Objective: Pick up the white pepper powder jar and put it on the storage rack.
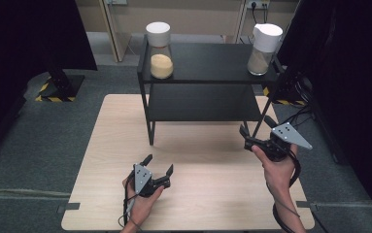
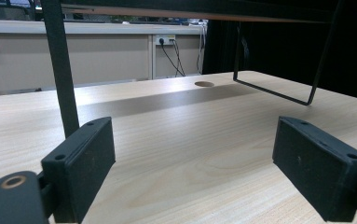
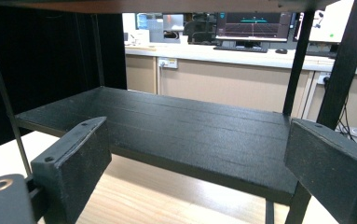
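While your 2 grippers wait over the table, the work looks to be at its opening step: reaching for the jars on the shelf.

High view: your left gripper point(image 1: 160, 170) sits low in the centre-left of the frame above the pale wooden table point(image 1: 101, 160), jaws spread wide and holding nothing. Your right gripper point(image 1: 257, 132) is at the right of the frame, close to the front right leg of the black 2-tier metal shelf rack point(image 1: 203, 60), jaws likewise wide and empty. On the rack's top tier stand 2 jars: a clear glass jar with a white lid and yellow grain point(image 1: 160, 49) at the upper left, and a clear glass jar with a white lid and pale grey-brown grain point(image 1: 263, 48) at the upper right. Both are well apart from your grippers.

Left gripper view: the 2 black pads point(image 2: 80, 163) stand far apart over bare tabletop, with a rack leg rising just behind the left pad.

Right gripper view: the 2 pads point(image 3: 73, 158) are wide, aimed at the rack's lower tier point(image 3: 176, 135), which carries nothing.

Next, I judge, you need to lift the right gripper to top-tier height and bring its open jaws either side of the right-hand jar's glass body.
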A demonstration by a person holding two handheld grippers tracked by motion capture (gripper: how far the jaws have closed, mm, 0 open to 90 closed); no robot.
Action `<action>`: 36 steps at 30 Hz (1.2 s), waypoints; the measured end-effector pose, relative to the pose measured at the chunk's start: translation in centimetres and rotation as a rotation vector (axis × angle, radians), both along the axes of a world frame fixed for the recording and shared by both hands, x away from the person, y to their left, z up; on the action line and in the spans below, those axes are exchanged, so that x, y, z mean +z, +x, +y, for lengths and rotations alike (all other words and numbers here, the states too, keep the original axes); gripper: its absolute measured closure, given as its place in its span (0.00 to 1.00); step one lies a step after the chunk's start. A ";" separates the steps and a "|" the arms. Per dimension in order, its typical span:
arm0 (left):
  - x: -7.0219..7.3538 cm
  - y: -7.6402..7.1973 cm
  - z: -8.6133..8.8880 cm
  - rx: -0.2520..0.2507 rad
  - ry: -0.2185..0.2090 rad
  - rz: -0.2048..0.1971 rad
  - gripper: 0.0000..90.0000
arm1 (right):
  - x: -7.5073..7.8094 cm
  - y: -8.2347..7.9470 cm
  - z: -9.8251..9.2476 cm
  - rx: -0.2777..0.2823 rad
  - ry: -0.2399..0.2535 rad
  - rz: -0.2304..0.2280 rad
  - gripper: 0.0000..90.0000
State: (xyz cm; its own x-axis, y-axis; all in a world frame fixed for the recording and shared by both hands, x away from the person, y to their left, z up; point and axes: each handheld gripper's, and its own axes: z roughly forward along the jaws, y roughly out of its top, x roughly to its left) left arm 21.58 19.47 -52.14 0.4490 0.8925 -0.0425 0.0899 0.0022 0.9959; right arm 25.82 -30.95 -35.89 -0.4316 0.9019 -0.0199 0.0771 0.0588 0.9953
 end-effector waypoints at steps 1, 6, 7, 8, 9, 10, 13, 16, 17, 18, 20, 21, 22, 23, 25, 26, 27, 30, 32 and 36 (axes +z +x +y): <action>0.0 0.0 0.0 0.000 0.001 0.001 0.14 | -0.1 -0.1 0.0 0.000 -0.001 0.002 0.08; 0.0 0.0 0.0 0.000 0.000 0.001 0.14 | -0.9 -0.4 -0.2 0.008 0.000 0.015 0.08; 0.0 0.0 0.0 0.000 0.000 0.000 0.14 | -1.1 -0.5 -0.2 0.009 -0.002 0.016 0.08; 0.0 0.0 0.0 0.001 0.000 0.000 0.14 | -1.2 -0.6 -0.2 0.009 -0.004 0.020 0.08; 0.0 0.0 0.0 0.001 0.001 -0.001 0.14 | -1.4 -0.6 -0.3 0.009 -0.003 0.024 0.08; 0.0 0.0 0.0 0.001 0.002 -0.001 0.14 | -1.6 -0.7 -0.3 0.011 -0.005 0.025 0.08; 0.0 0.0 0.0 0.001 0.003 -0.002 0.14 | -2.1 -1.0 -0.4 0.013 -0.005 0.033 0.08; 0.0 0.0 0.0 0.001 0.002 -0.002 0.14 | -2.7 -1.2 -0.5 0.023 -0.007 0.048 0.08; 0.0 0.0 0.0 0.001 0.003 -0.002 0.14 | -2.9 -1.3 -0.5 0.027 -0.007 0.053 0.08; 0.0 0.0 0.0 0.001 0.003 -0.002 0.14 | -3.1 -1.4 -0.6 0.029 -0.005 0.056 0.08; 0.0 0.0 0.0 0.001 0.003 -0.002 0.14 | -3.6 -1.5 -0.6 0.032 -0.008 0.063 0.08; 0.0 0.0 0.0 0.001 0.003 -0.002 0.14 | -3.8 -1.5 -0.6 0.033 -0.008 0.067 0.08; 0.0 0.0 0.0 0.001 0.003 -0.002 0.14 | -4.0 -1.6 -0.6 0.035 -0.010 0.071 0.08; 0.0 0.0 0.0 0.001 0.003 -0.002 0.14 | -4.2 -1.6 -0.6 0.036 -0.011 0.077 0.08; 0.0 0.0 0.0 0.001 0.002 -0.002 0.14 | -4.6 -1.7 -0.6 0.037 -0.014 0.084 0.08; 0.0 0.0 0.0 0.001 0.002 -0.002 0.14 | -4.7 -1.8 -0.6 0.037 -0.013 0.086 0.08; 0.0 0.0 0.0 0.001 0.003 -0.002 0.14 | -4.9 -1.9 -0.6 0.038 -0.014 0.086 0.08; 0.0 0.0 0.0 0.001 0.002 -0.002 0.14 | -5.3 -2.1 -0.7 0.038 -0.018 0.094 0.08; 0.0 0.0 0.0 0.001 0.002 -0.002 0.14 | -5.6 -2.2 -0.7 0.039 -0.021 0.101 0.08; 0.0 0.0 0.0 0.001 0.003 -0.001 0.14 | -6.3 -2.5 -0.8 0.038 -0.024 0.117 0.08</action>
